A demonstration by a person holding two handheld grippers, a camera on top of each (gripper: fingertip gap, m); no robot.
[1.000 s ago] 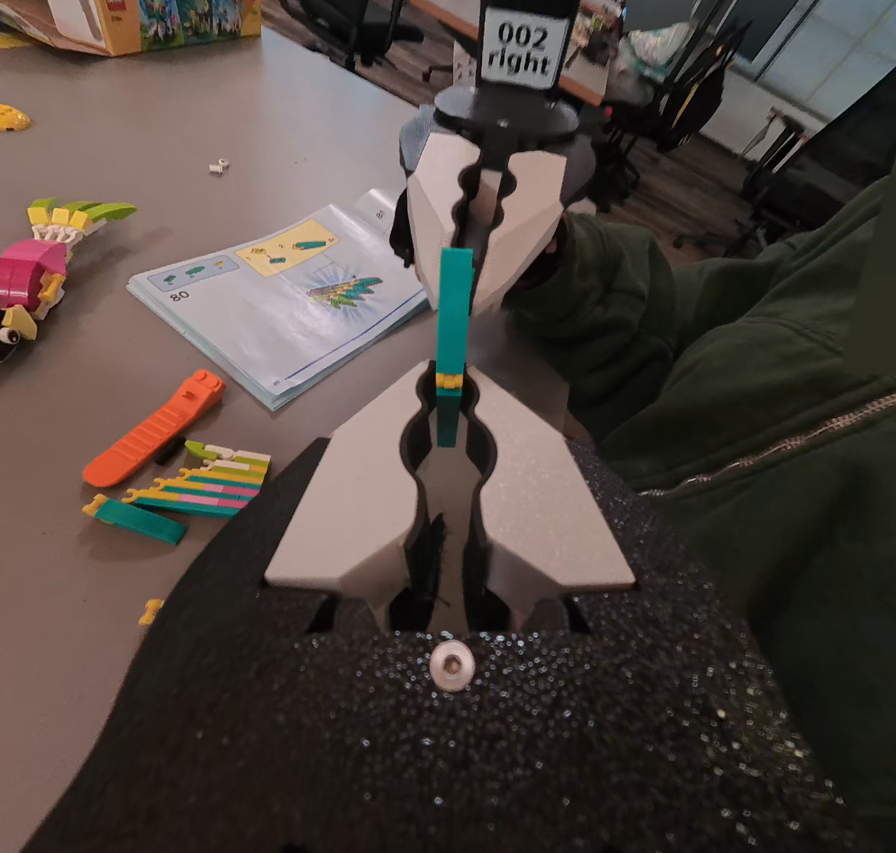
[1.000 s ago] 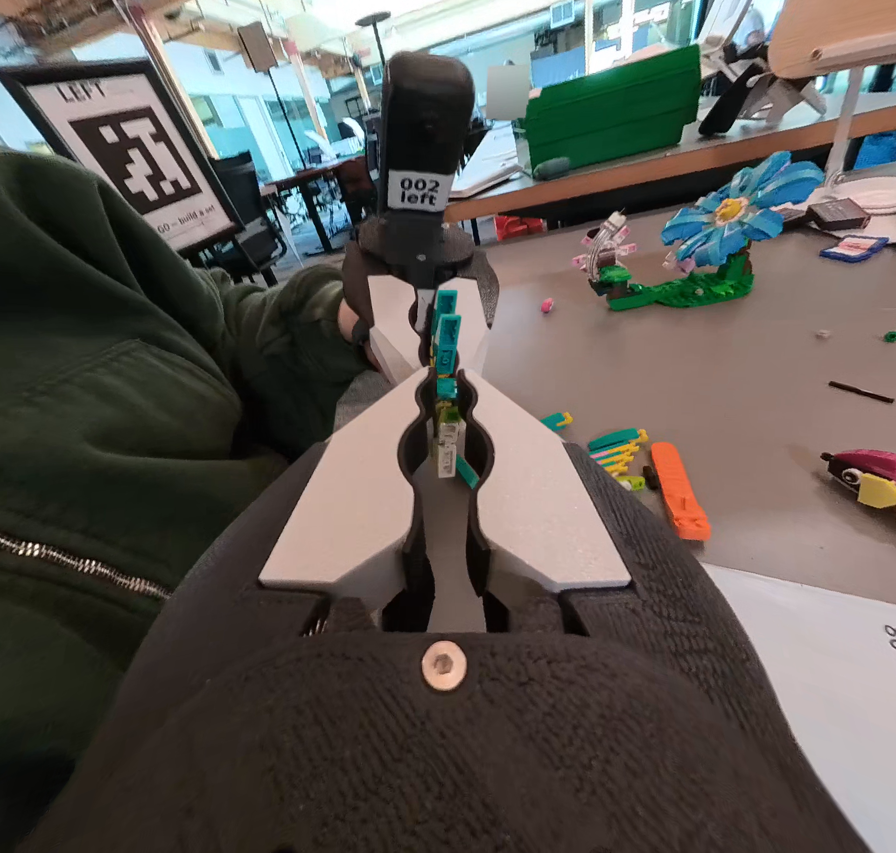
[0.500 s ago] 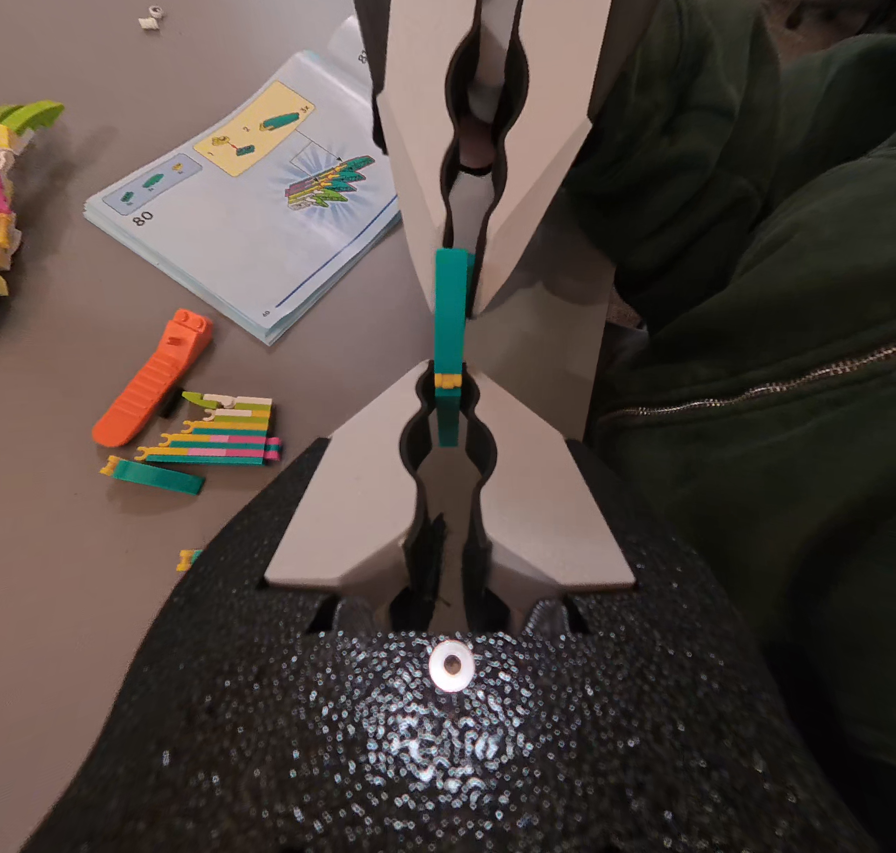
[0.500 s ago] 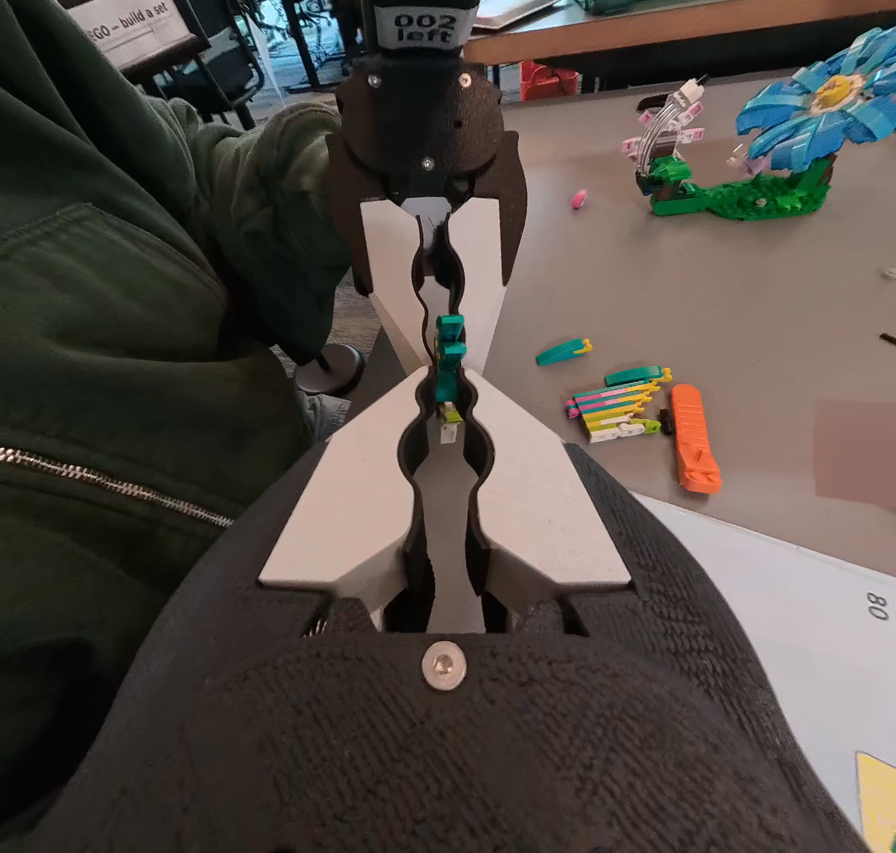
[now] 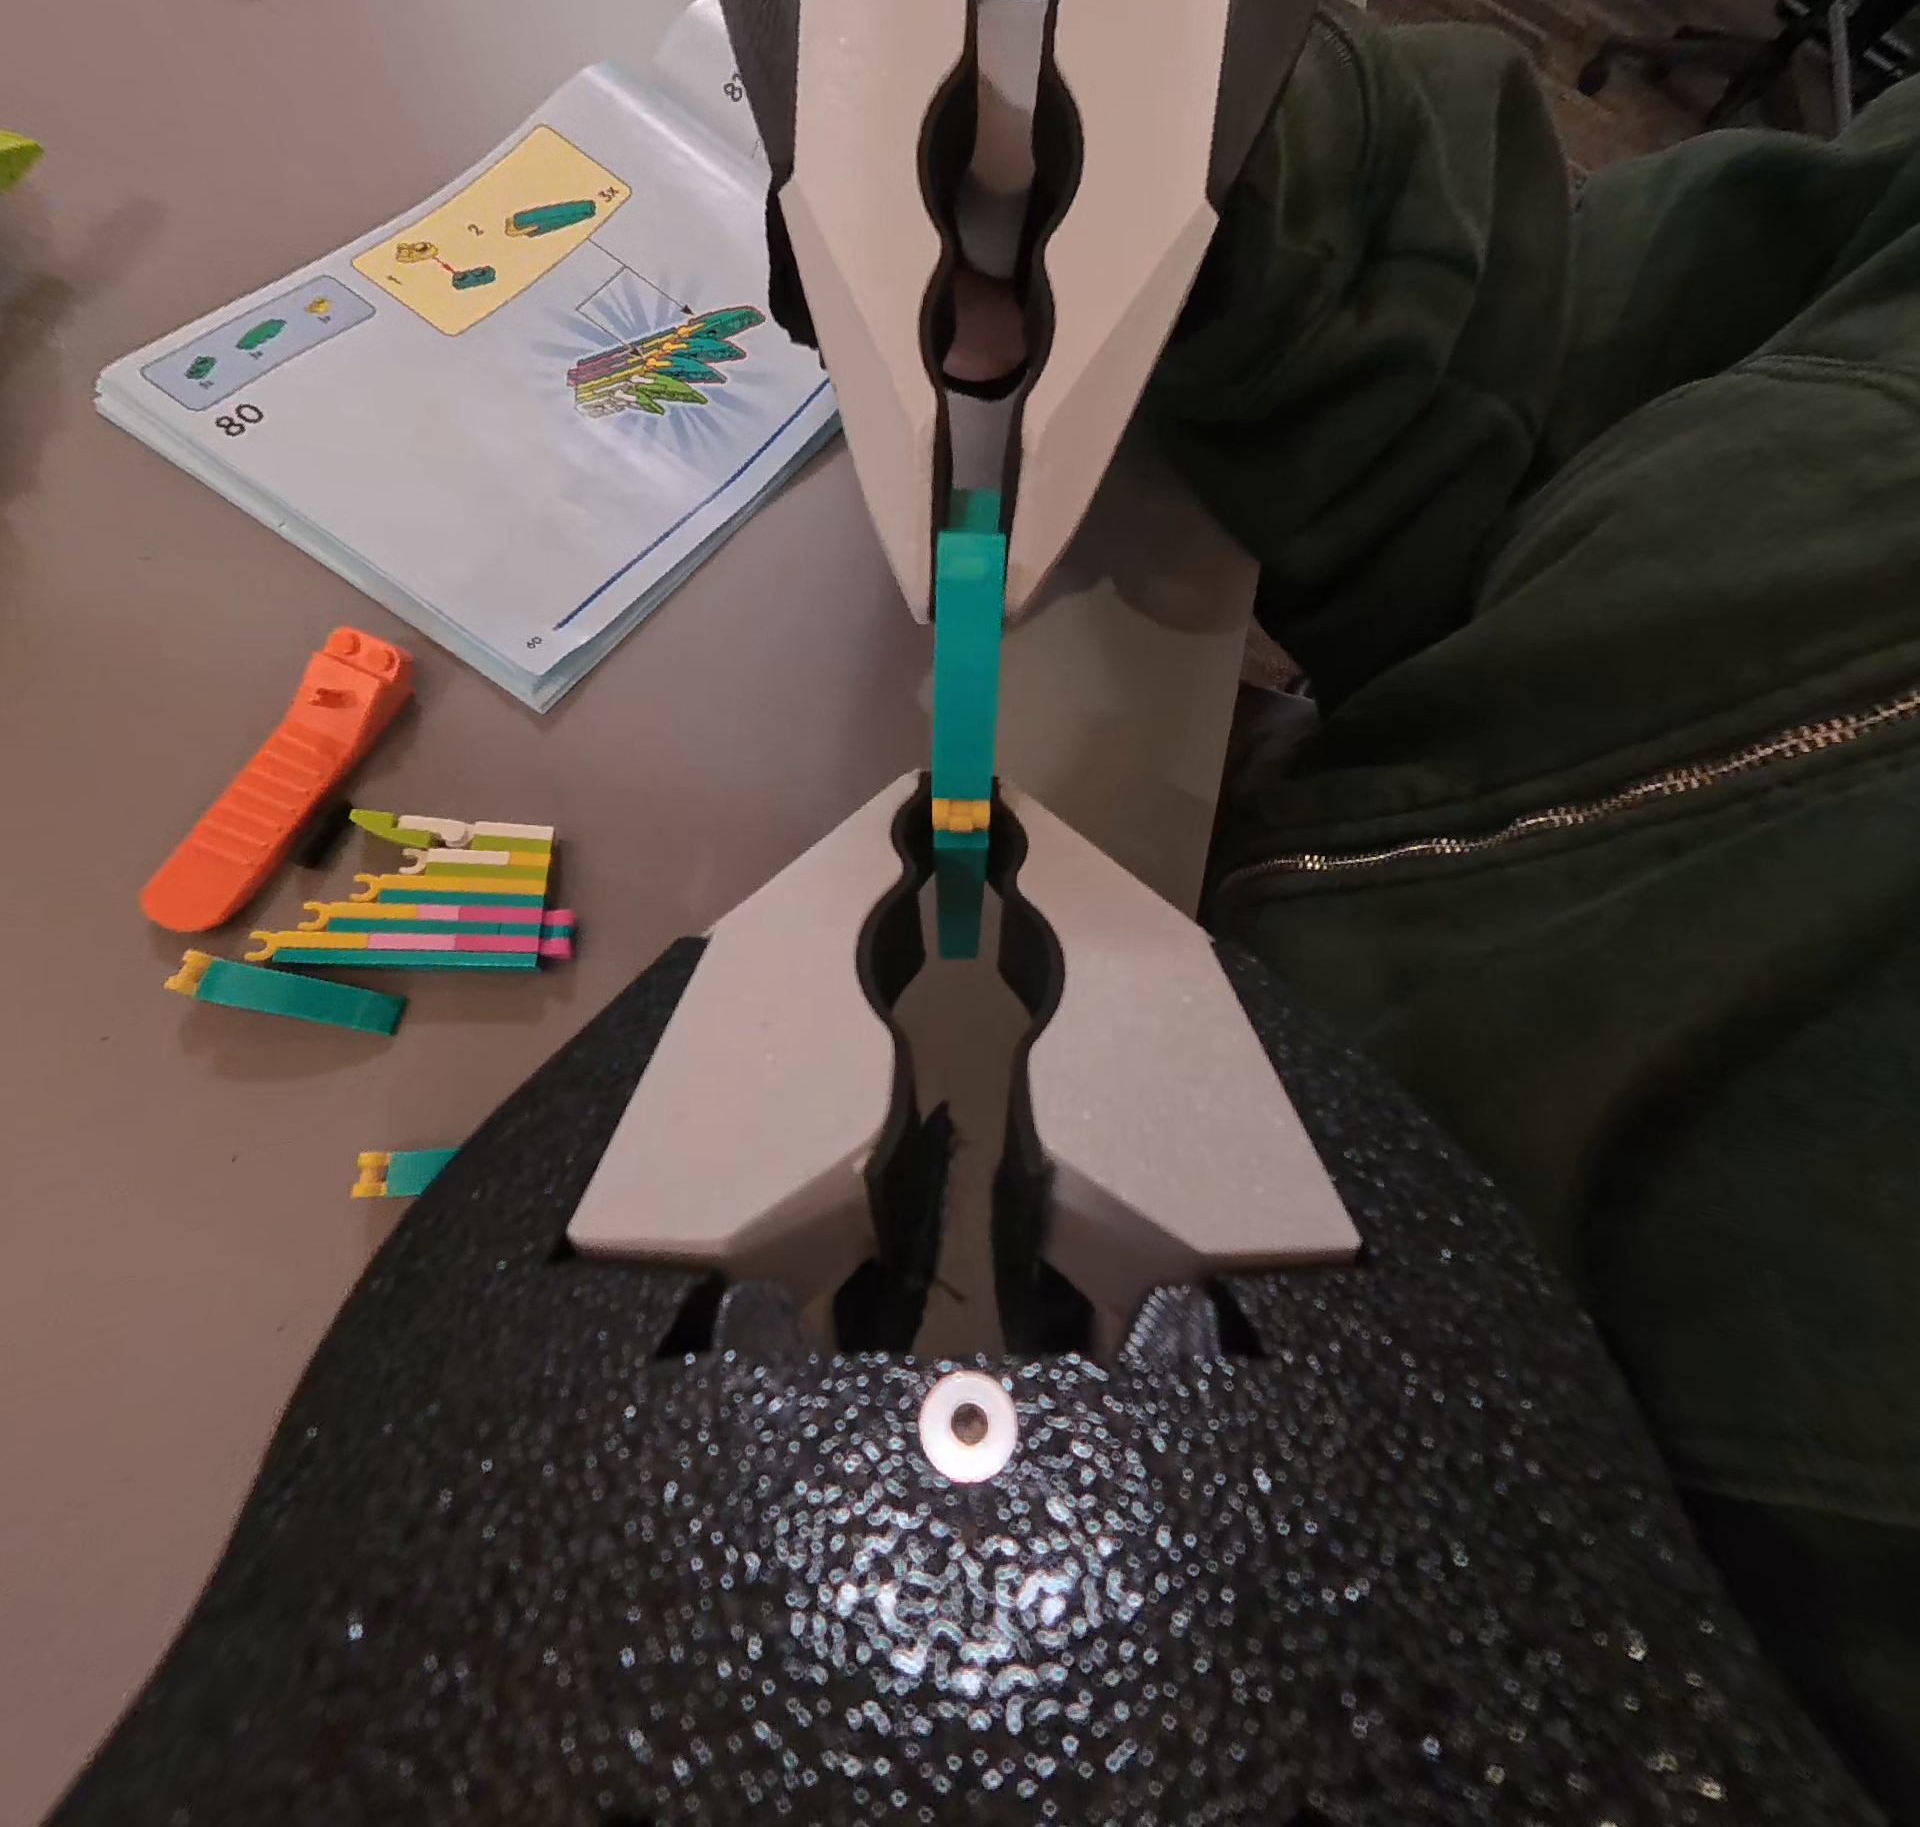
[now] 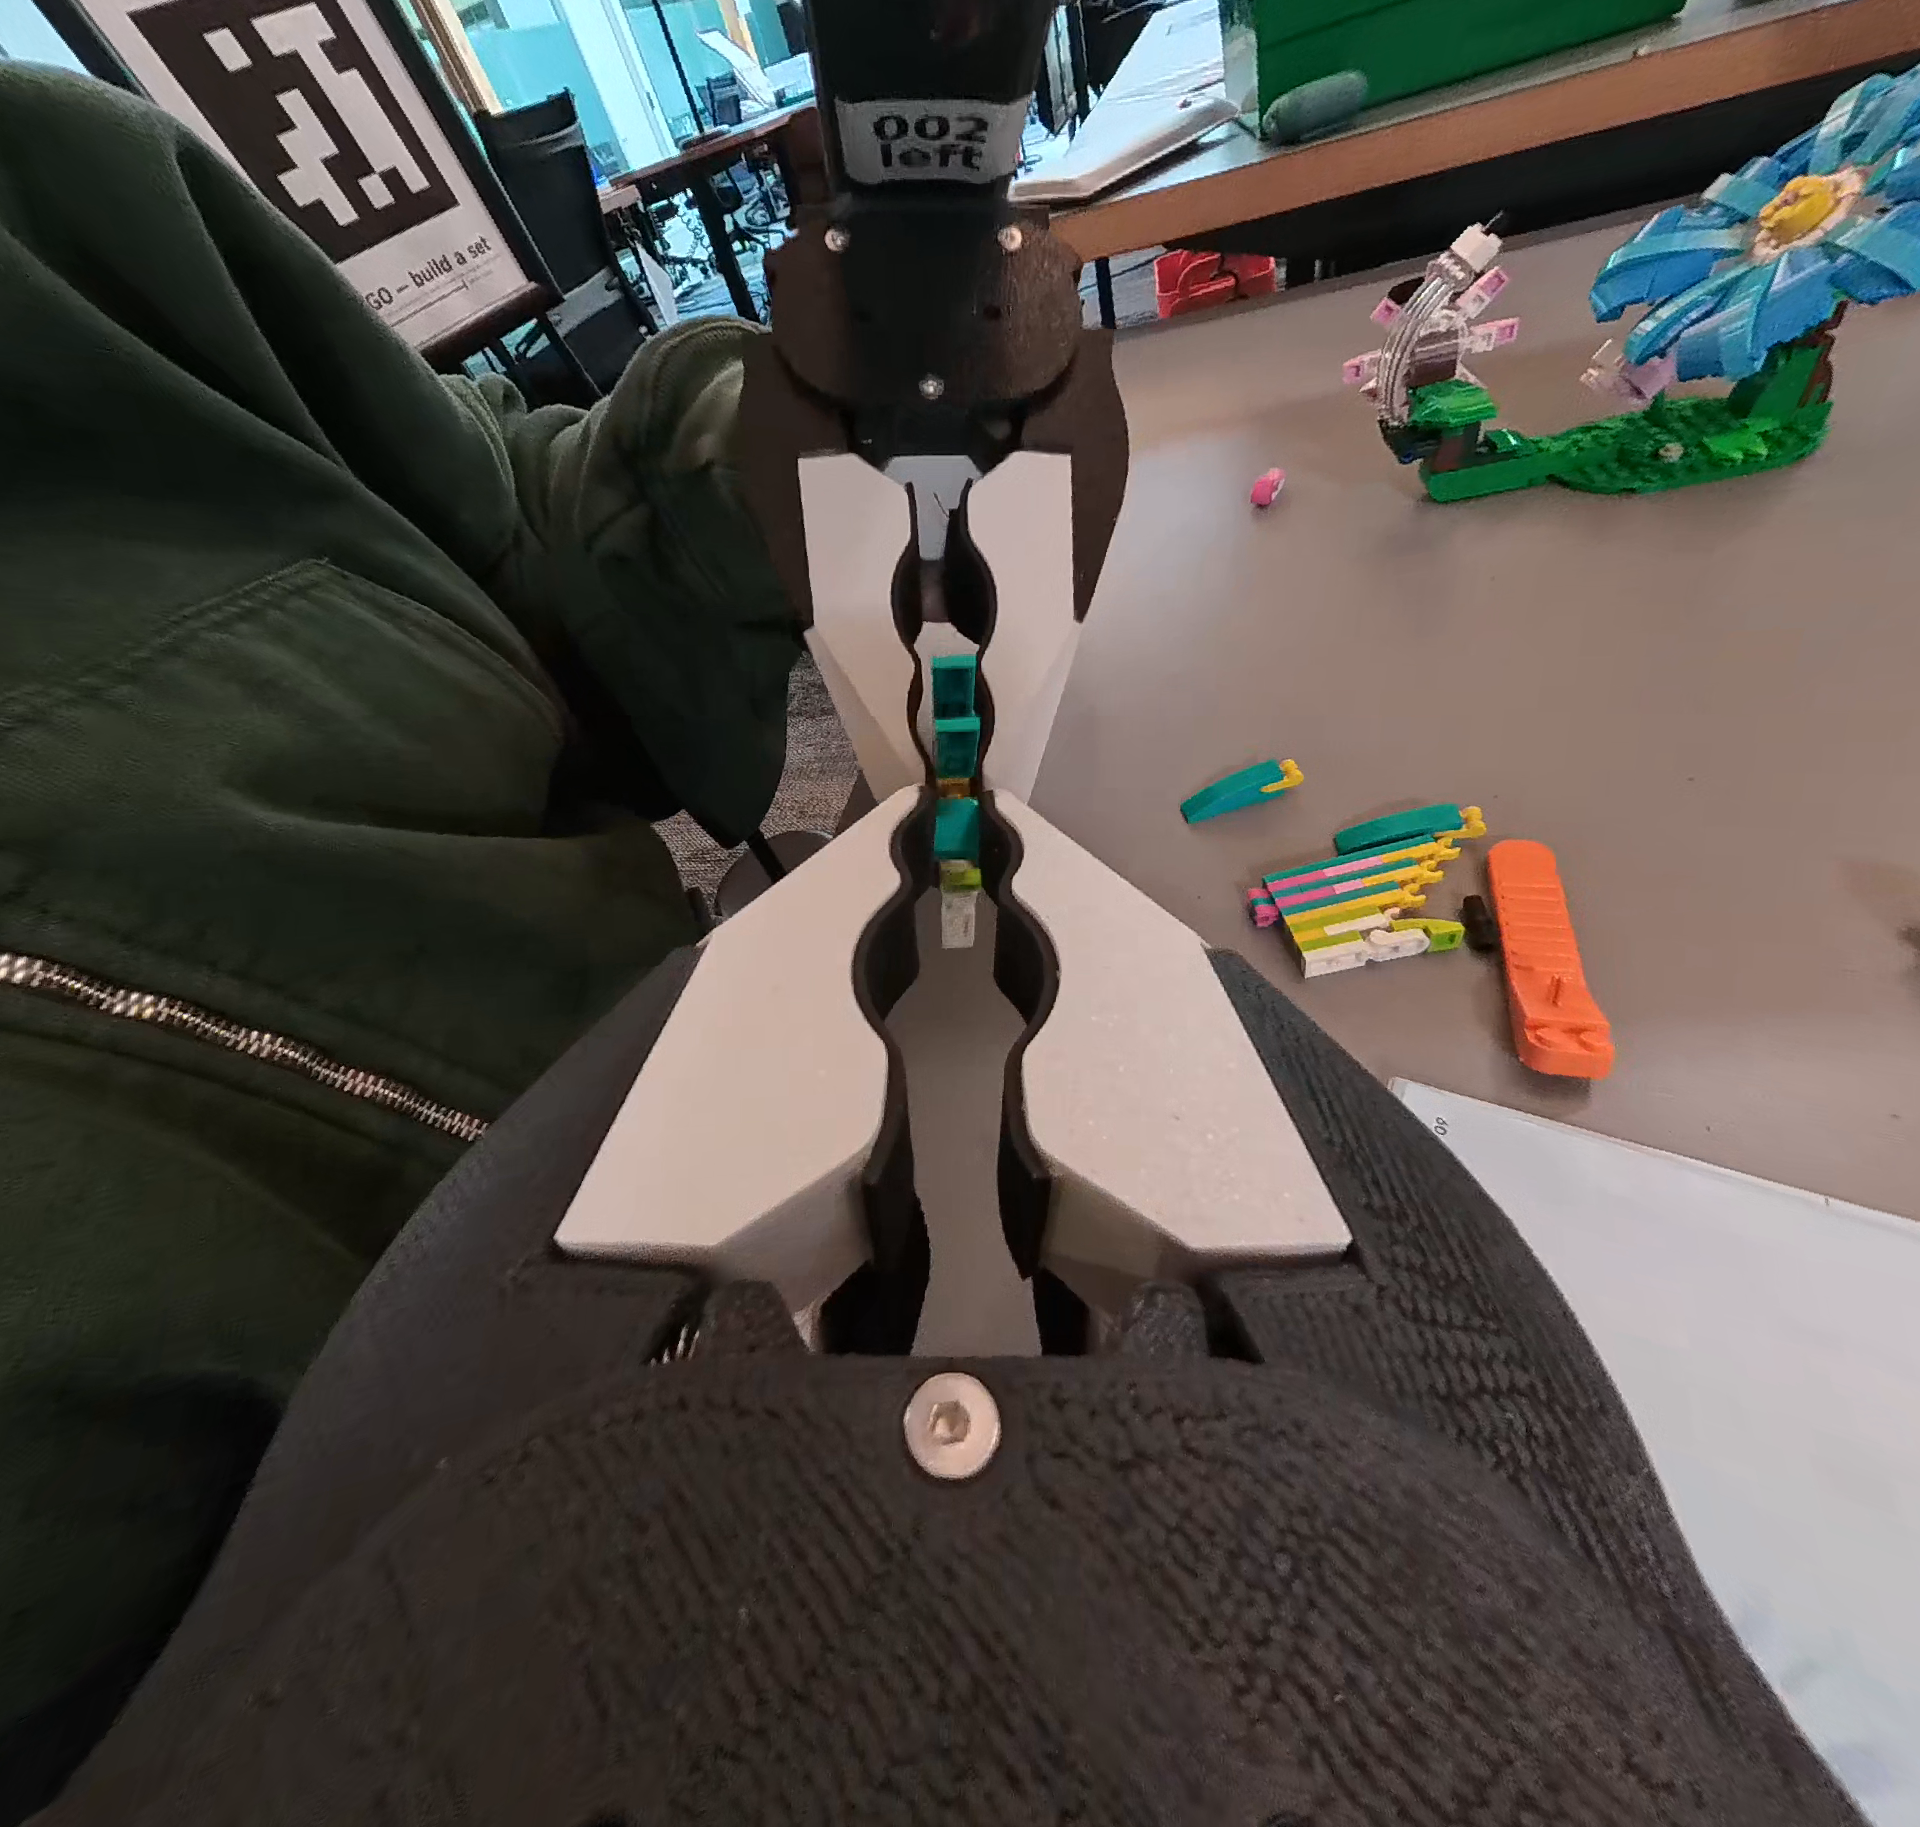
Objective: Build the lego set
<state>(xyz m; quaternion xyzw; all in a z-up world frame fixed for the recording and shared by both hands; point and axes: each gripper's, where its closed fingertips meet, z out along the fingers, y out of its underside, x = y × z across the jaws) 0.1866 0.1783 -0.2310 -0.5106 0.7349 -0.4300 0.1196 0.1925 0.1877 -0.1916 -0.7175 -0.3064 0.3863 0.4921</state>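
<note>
A long teal lego piece with a yellow clip spans the gap between my two grippers, above the table's near edge. My left gripper is shut on its clip end. My right gripper faces it tip to tip and is shut on the other end. In the right wrist view the teal piece runs from the left gripper into my right gripper, where lime and white bits sit between the jaws. A striped feather assembly lies on the table, also seen in the right wrist view.
An orange brick separator and loose teal pieces lie by the striped assembly. An open instruction booklet lies behind it. A blue flower model stands farther off. A person's green jacket is close beside the grippers. My two grippers' fingertips are within a few centimetres of each other. The orange brick separator is about 15 centimetres from both grippers' fingertips. Look for it in the right wrist view too.
Both grippers have tipped down toward the table and drawn closer together, with the teal piece still held between them. The right gripper now fills more of the left wrist view.
</note>
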